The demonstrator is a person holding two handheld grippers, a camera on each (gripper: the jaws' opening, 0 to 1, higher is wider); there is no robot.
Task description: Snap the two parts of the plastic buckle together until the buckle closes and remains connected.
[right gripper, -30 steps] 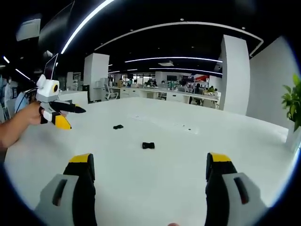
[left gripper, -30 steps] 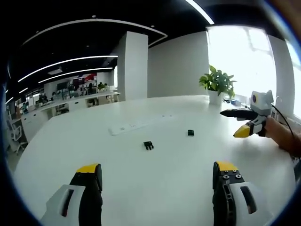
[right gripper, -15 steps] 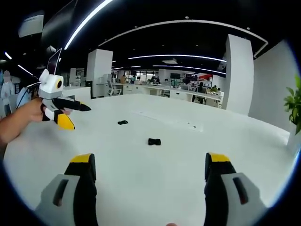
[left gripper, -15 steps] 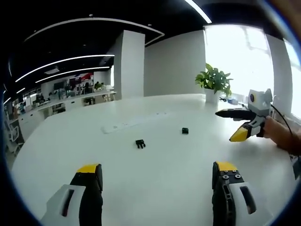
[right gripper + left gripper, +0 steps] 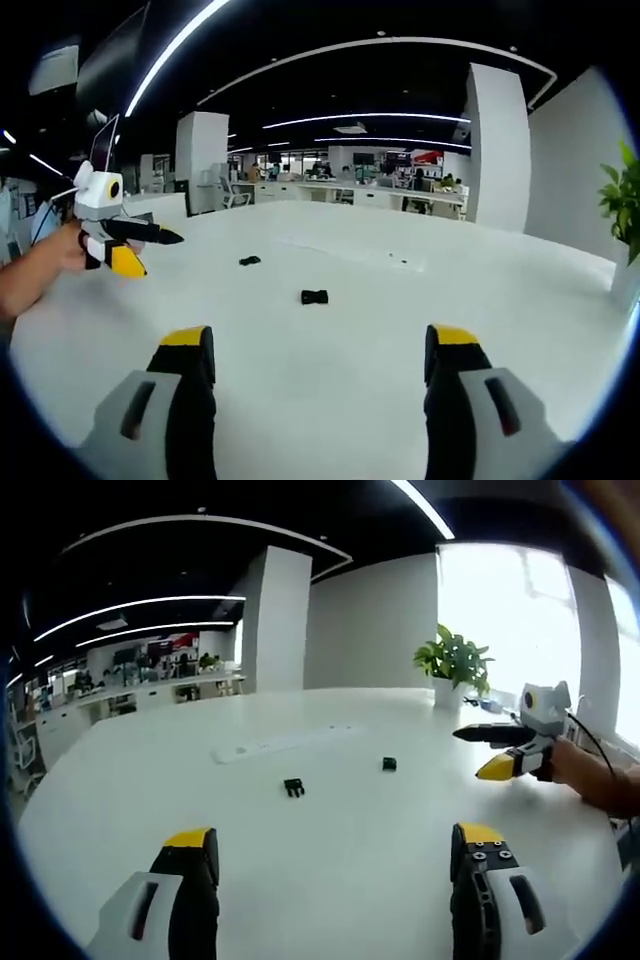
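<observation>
Left gripper [image 5: 335,865] jaws spread wide, released; right gripper [image 5: 318,370] likewise; two black buckle parts [image 5: 293,787] [image 5: 389,764] lie apart at frame centre on white table [image 5: 330,820].

Both buckle parts, the pronged piece [image 5: 293,787] and the socket piece [image 5: 389,764] on the tabletop [image 5: 330,850], are too small for their details to be read. The left claw [image 5: 335,865] and right claw [image 5: 318,365] are cut off by the lower edges of their own views. The potted plant [image 5: 625,205] is cropped at the edge of the right gripper view.
</observation>
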